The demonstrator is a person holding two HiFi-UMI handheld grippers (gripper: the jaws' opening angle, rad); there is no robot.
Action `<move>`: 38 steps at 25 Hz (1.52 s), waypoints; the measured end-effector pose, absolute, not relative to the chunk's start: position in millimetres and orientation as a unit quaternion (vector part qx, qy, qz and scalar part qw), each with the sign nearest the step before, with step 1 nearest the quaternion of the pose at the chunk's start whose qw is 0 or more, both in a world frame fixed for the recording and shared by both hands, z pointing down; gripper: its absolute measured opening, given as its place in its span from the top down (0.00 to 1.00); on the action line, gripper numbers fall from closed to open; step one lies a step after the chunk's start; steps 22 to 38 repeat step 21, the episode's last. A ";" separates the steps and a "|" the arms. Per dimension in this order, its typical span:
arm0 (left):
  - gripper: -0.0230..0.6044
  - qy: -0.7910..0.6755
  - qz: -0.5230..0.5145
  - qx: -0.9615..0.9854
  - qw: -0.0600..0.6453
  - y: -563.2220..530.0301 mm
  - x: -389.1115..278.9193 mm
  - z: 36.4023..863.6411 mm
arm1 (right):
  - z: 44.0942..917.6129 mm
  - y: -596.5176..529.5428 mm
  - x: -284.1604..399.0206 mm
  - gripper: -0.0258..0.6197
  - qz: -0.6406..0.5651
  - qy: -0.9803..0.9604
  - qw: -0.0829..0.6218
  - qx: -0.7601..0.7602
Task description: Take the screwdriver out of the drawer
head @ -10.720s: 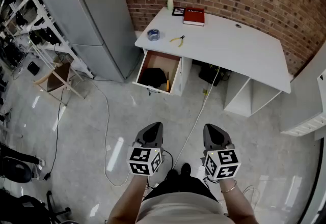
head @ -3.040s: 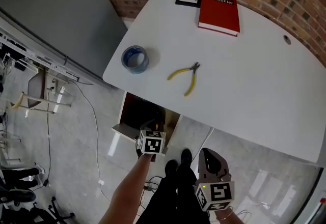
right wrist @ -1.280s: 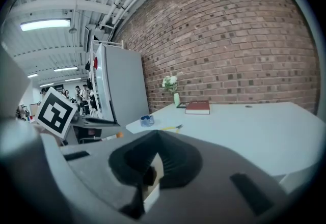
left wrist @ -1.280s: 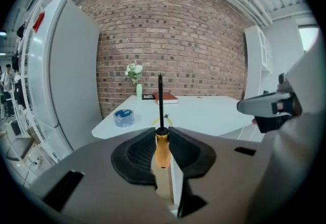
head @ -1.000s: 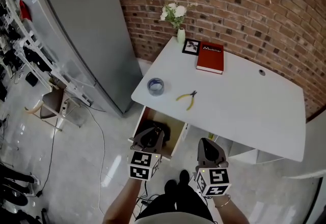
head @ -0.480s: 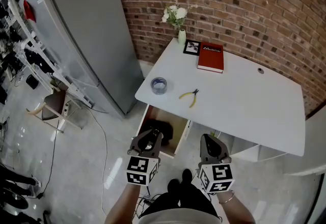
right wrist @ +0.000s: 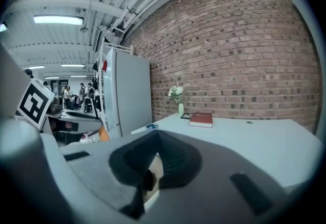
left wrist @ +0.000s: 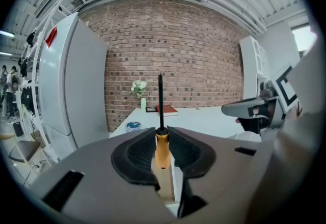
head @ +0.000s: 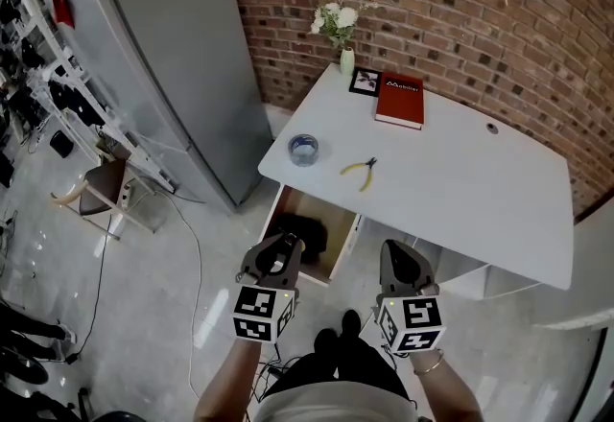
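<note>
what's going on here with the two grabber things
A person holds a gripper in each hand in front of a white desk. The left gripper is clamped on an orange-handled screwdriver, shaft pointing up, already out of the open drawer under the desk. The right gripper is shut and empty.

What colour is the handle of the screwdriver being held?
Orange, with a black shaft. The screwdriver shows best in the left gripper view.
</note>
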State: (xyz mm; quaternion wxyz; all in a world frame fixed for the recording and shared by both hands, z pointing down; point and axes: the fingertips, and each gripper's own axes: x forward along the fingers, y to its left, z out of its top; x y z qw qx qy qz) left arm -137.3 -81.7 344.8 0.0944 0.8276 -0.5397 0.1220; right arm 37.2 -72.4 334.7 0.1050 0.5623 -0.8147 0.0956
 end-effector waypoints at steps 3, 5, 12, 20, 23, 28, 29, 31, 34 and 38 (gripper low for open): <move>0.85 -0.540 0.121 0.828 0.092 -79.0 -139.4 342.5 | 334.1 -69.7 35.7 0.96 0.092 -0.814 0.108 0.563; 0.85 -0.540 0.120 0.828 0.092 -78.1 -139.8 340.5 | 332.8 -68.8 36.1 0.96 0.091 -0.814 0.108 0.564; 0.85 -0.540 0.117 0.828 0.090 -75.9 -143.2 338.0 | 330.9 -66.1 36.7 0.96 0.089 -0.811 0.108 0.569; 0.85 -0.535 0.117 0.832 0.090 -76.0 -144.3 340.1 | 335.6 -63.2 32.1 0.96 0.089 -0.810 0.112 0.568; 0.85 -0.535 0.116 0.832 0.091 -76.2 -144.1 340.3 | 335.8 -63.5 31.7 0.96 0.089 -0.810 0.112 0.568; 0.85 -0.535 0.116 0.832 0.091 -76.2 -144.1 340.3 | 335.8 -63.5 31.7 0.96 0.089 -0.810 0.112 0.568; 0.85 -0.535 0.116 0.832 0.091 -76.2 -144.1 340.3 | 335.8 -63.5 31.7 0.96 0.089 -0.810 0.112 0.568; 0.85 -0.535 0.116 0.832 0.091 -76.2 -144.1 340.3 | 335.8 -63.5 31.7 0.96 0.089 -0.810 0.112 0.568; 0.85 -0.535 0.116 0.832 0.091 -76.2 -144.1 340.3 | 335.8 -63.5 31.7 0.96 0.089 -0.810 0.112 0.568; 0.85 -0.535 0.116 0.832 0.091 -76.2 -144.1 340.3 | 335.8 -63.5 31.7 0.96 0.089 -0.810 0.112 0.568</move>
